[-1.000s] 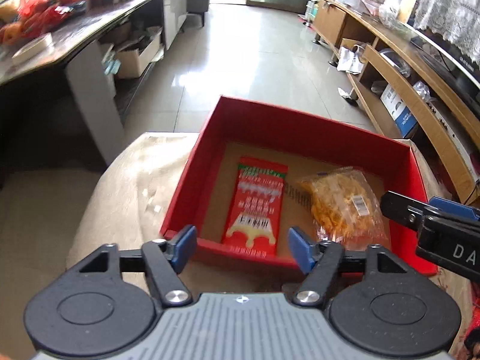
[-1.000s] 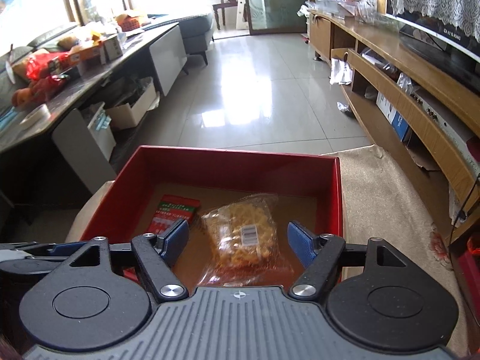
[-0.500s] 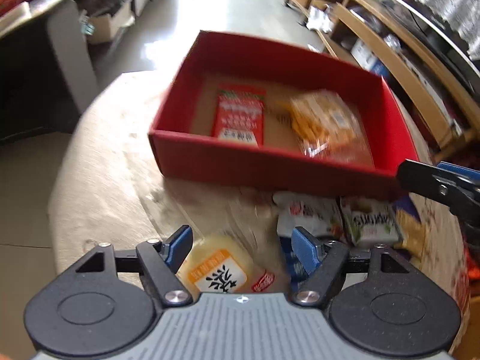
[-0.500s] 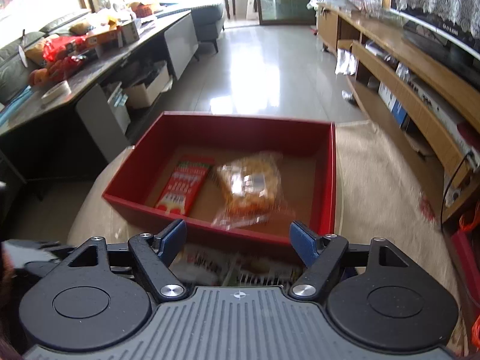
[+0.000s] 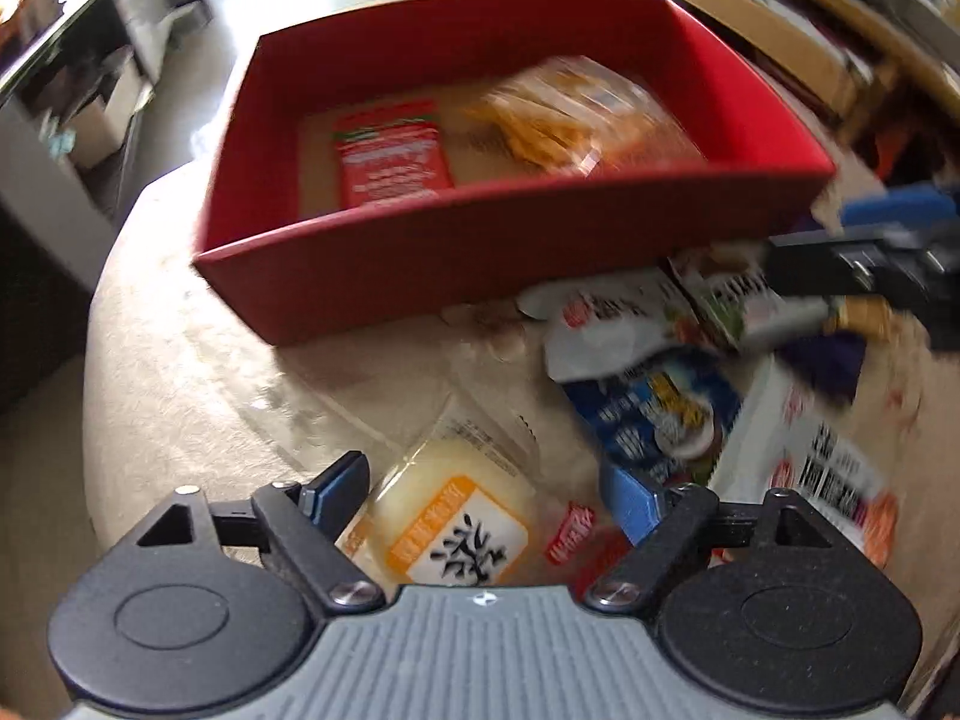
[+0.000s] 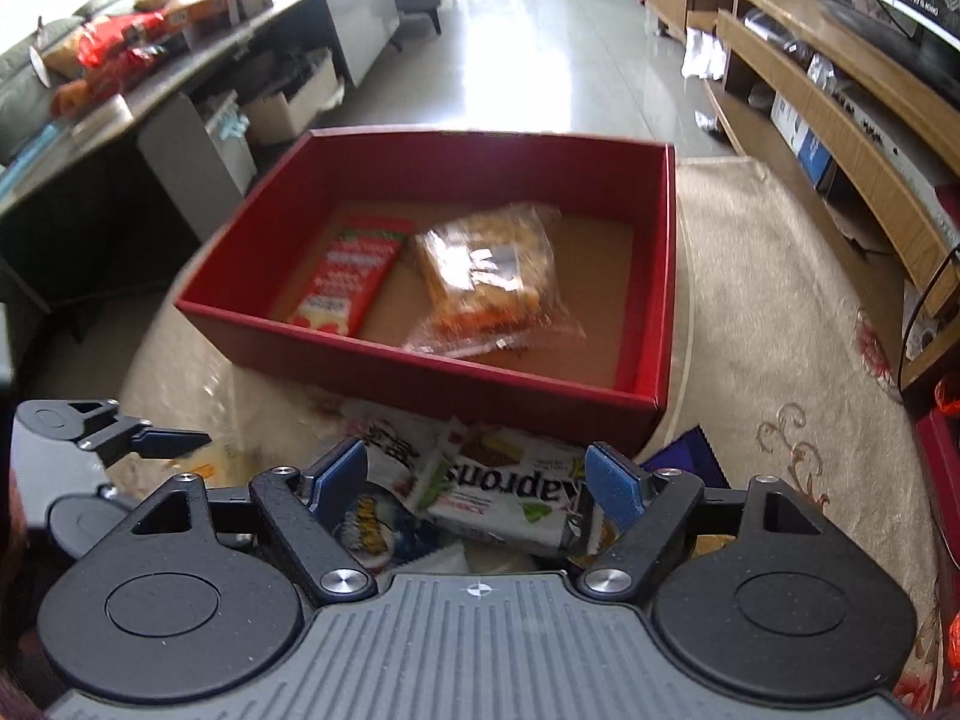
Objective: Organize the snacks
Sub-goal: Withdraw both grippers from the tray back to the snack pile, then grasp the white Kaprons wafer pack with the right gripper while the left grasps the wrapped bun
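Note:
A red box [image 5: 420, 252] [image 6: 480, 384] on the cloth-covered table holds a red flat packet [image 5: 390, 156] [image 6: 348, 270] and a clear bag of orange snacks [image 5: 576, 114] [image 6: 486, 276]. Loose snacks lie in front of it. My left gripper [image 5: 486, 480] is open over a pale yellow packet with an orange label [image 5: 456, 516]. My right gripper [image 6: 477, 474] is open over a white "Maprons" packet [image 6: 510, 492] [image 5: 738, 294] and a blue packet [image 6: 372, 522] [image 5: 654, 414]. The right gripper also shows at the right edge of the left wrist view [image 5: 852, 264]; the left gripper shows at left in the right wrist view [image 6: 150, 438].
A white packet with red print [image 5: 804, 474] and a purple wrapper [image 5: 828, 360] lie at the right. A long dark counter [image 6: 180, 60] with goods stands at left, wooden shelving [image 6: 840, 96] at right, tiled floor beyond. The table's rounded edge drops off at left [image 5: 102, 360].
Both grippers have pulled back from over the red box toward the near side of the table and dipped toward the loose snacks. Both stay open. The box contents have not moved.

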{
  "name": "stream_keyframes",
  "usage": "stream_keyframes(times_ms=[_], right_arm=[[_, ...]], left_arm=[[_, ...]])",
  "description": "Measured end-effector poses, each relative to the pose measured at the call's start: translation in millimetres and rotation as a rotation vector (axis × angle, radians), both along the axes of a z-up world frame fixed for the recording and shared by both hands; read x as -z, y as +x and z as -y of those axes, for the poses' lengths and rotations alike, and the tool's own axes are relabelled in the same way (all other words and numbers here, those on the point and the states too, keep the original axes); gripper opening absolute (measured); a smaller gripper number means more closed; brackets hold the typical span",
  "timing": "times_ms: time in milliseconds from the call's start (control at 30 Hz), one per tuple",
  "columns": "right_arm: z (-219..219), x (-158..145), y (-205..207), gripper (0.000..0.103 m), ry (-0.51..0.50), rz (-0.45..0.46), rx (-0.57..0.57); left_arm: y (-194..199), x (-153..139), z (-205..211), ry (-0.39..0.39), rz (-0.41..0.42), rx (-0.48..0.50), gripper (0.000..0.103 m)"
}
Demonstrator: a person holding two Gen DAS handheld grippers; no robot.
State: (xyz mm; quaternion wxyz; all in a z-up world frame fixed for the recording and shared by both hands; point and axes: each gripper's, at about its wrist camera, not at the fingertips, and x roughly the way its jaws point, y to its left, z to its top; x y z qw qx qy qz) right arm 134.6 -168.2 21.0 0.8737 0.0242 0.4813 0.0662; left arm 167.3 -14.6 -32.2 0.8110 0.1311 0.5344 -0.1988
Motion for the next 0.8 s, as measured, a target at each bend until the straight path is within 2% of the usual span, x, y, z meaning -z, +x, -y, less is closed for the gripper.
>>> stream_keyframes(times_ms=[100, 167, 233, 300, 400, 533, 700, 800], right_arm=[[4, 9, 6, 0.085, 0.002, -0.029, 0.007], [6, 14, 11, 0.085, -0.004, -0.041, 0.019], [7, 19, 15, 0.085, -0.01, -0.057, 0.026], [7, 23, 19, 0.085, -0.011, -0.072, 0.027], [7, 29, 23, 0.085, -0.009, -0.09, 0.026], [8, 36, 28, 0.085, 0.019, -0.113, 0.02], [-1, 41, 30, 0.09, -0.012, -0.117, -0.003], [-8, 42, 28, 0.086, -0.077, -0.109, -0.024]], left_arm=[[-5, 6, 7, 0.044, 0.02, 0.015, 0.08], [-7, 8, 8, 0.054, 0.009, 0.0, 0.076], [-9, 6, 9, 0.039, 0.0, -0.01, 0.062], [-12, 4, 7, 0.021, -0.02, -0.021, 0.055], [-15, 3, 3, -0.007, -0.052, -0.032, 0.052], [-22, 1, 0, -0.009, -0.047, -0.028, 0.044], [-21, 2, 3, -0.008, -0.059, -0.029, 0.045], [-23, 2, 5, 0.002, -0.055, -0.019, 0.048]])
